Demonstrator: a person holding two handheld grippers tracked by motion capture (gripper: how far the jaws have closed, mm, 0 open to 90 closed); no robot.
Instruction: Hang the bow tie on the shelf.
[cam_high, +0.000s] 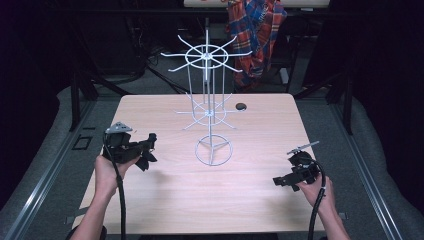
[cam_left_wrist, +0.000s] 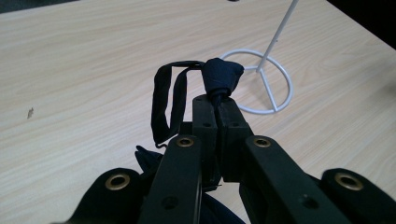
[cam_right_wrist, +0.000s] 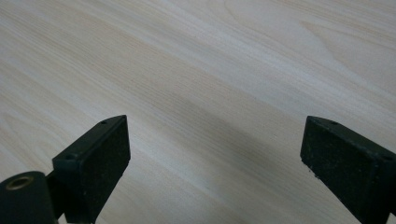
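Fingers of the left gripper (cam_left_wrist: 217, 105) are clenched on a dark blue cloth item (cam_left_wrist: 223, 74), whose bunched end pokes up past the jaw tips while a black strap (cam_left_wrist: 166, 100) loops off beside it, held just above the wooden table (cam_high: 165, 195) near its left edge. Opposite, the right gripper (cam_right_wrist: 215, 154) hovers over bare wood near the right edge with its pads (cam_right_wrist: 100, 154) spread wide and released. Farther back, mid-table, stands a white wire rack (cam_high: 212, 112), its ring base (cam_left_wrist: 275, 84) just beyond the cloth.
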